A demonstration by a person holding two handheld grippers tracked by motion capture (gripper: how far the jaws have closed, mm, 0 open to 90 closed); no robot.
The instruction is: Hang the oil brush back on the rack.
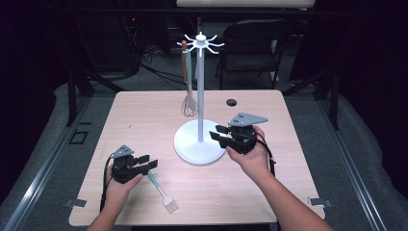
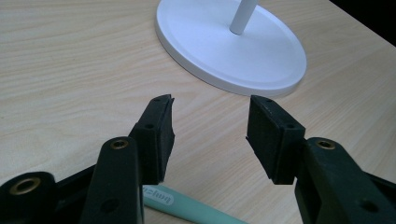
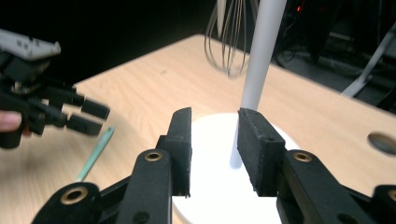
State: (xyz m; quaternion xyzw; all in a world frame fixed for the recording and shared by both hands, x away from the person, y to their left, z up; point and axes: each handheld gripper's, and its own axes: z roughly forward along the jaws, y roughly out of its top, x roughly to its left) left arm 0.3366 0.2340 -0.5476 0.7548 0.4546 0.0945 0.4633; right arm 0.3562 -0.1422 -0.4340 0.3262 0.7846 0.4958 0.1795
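Observation:
A white utensil stand (image 1: 199,147) with a round base and a thin pole stands mid-table. From its top hooks hangs a wire whisk (image 1: 188,103) with a brown handle. A teal-handled brush (image 1: 161,190) lies flat near the front edge. My left gripper (image 1: 146,162) hovers over the brush's handle end, open, and the teal handle (image 2: 187,207) shows beneath its empty jaws (image 2: 210,112). My right gripper (image 1: 216,132) sits at the base's right side, pointing at the pole (image 3: 259,60). It is open (image 3: 215,116), with nothing between the pads.
A round cable hole (image 1: 232,102) lies in the tabletop behind the stand. A dark folding chair (image 1: 252,45) and cables sit beyond the far edge. Bare wood (image 1: 144,120) stretches left of the stand.

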